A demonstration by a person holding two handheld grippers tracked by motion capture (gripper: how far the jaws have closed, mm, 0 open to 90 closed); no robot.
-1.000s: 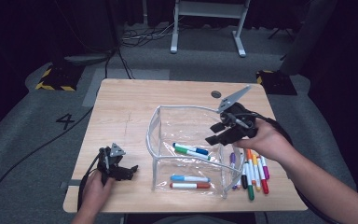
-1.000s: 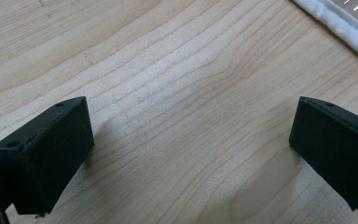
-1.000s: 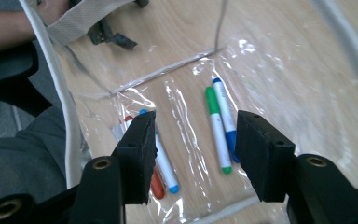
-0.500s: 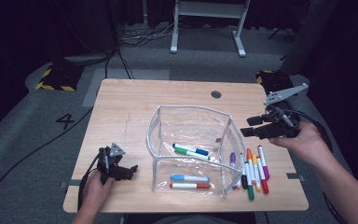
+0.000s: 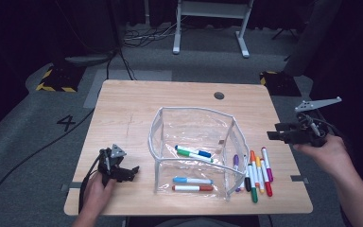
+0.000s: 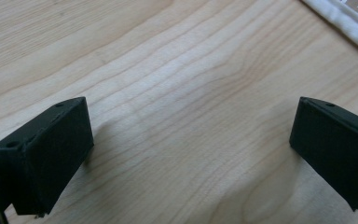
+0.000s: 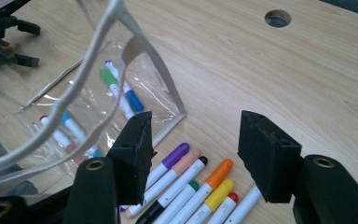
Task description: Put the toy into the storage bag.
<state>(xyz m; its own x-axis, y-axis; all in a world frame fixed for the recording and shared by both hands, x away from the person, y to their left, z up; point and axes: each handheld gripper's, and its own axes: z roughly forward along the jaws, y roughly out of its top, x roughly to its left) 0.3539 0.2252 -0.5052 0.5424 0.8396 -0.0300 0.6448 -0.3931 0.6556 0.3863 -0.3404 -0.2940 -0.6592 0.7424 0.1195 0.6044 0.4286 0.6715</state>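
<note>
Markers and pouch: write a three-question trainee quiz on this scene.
1. How many markers lie inside the clear pouch?
2. True or false: the right gripper holds a marker.
3. The row of loose markers lies on which side of the pouch in the high view: A left, B right, C behind?

Key: 1. Four: blue-capped, green, light blue, red. 2. False; its jaws are open and empty. 3. B.

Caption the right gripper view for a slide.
Open right gripper poised above a row of markers beside a clear pouch already holding several markers on the wooden table.
</note>
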